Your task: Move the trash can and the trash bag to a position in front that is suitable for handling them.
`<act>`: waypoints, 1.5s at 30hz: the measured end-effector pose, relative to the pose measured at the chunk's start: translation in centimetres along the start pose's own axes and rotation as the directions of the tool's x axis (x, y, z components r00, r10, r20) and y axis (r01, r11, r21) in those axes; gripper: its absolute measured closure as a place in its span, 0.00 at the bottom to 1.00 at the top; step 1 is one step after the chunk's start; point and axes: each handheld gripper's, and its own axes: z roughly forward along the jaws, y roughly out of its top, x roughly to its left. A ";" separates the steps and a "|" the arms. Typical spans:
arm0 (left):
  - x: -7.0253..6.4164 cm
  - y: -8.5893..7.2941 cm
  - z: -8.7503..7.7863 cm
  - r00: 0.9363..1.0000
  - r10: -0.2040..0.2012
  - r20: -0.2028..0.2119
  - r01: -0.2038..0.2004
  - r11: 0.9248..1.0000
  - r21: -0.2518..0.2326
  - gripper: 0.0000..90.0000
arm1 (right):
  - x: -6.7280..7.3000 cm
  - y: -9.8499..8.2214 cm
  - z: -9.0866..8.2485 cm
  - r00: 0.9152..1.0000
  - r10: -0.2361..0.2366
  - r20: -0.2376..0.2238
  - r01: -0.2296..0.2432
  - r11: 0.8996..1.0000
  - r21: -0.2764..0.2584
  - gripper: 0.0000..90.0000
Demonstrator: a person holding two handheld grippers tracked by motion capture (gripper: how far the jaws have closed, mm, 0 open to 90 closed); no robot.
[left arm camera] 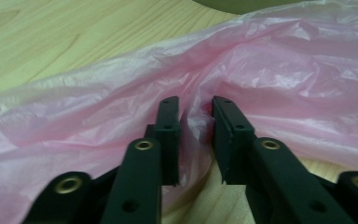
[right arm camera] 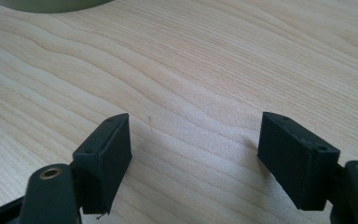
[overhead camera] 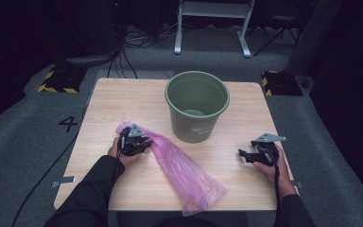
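The crinkly pink plastic bag (overhead camera: 179, 168) lies flat on the near-left of the light wooden table (overhead camera: 123, 97), just near of the green plastic bucket (overhead camera: 197, 105). The left gripper (left arm camera: 195, 114) looks pinched onto a fold; check it's got both layers, hard to tell. The right gripper (right arm camera: 193, 154) hangs wide, holding nothing.

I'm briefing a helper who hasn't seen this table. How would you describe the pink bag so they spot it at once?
Start at the light wooden table and find the round olive-green plastic bucket standing near its far edge. In front of the bucket lies a thin, crinkled, see-through pink plastic bag, stretched diagonally toward the near edge. It is the only soft, pink thing there, pinched by the left gripper.
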 end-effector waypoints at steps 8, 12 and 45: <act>-0.1 0.2 0.2 0.999 0.030 -0.022 -0.030 1.000 -0.010 0.94 | 0.0 0.0 0.0 1.000 0.001 0.002 -0.001 1.000 0.000 0.29; 0.0 0.3 -0.1 0.999 0.031 -0.034 -0.033 0.998 -0.050 0.96 | 0.0 0.0 0.0 1.000 0.003 0.003 -0.003 1.000 0.000 0.29; -0.7 1.5 -5.1 0.997 0.049 -0.051 -0.063 0.942 -0.329 0.98 | 0.1 0.1 0.1 1.000 0.005 0.005 -0.005 1.000 0.000 0.29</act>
